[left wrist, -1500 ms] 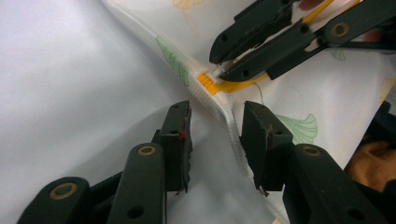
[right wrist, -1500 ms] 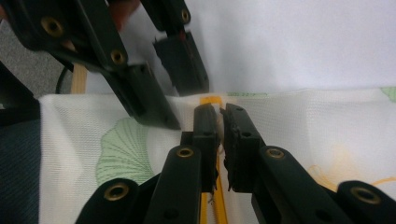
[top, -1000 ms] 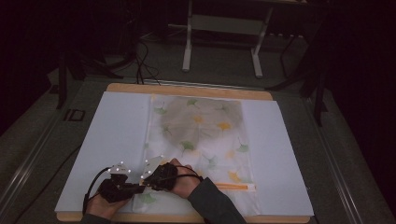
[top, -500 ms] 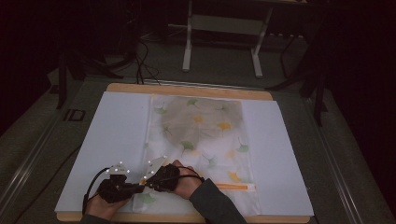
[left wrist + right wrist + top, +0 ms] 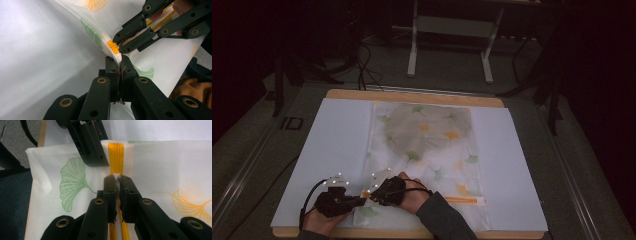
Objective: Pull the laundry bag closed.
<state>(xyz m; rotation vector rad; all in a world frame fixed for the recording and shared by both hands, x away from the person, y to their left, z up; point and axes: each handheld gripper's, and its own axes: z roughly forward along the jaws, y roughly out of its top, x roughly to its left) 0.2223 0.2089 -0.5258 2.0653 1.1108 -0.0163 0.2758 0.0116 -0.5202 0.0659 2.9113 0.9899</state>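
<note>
A white mesh laundry bag printed with green and orange ginkgo leaves lies flat on a white sheet that covers a wooden table. The bag reaches from the far side of the sheet to the near edge, and an orange zipper runs along its near end.

Both grippers meet at the near left corner of the bag. In the high view the left gripper comes from the left, and the right gripper is just beside it, held by the right hand.

In the left gripper view, the left gripper has its jaws pressed together on the raised corner of the bag, next to the orange zipper end. The right gripper reaches to this same corner from above.

In the right gripper view, the right gripper is clenched on a small white piece at the zipper; it seems to be the zipper pull, but it is too small to be sure. The left gripper holds the fabric edge just beside the orange band.
</note>
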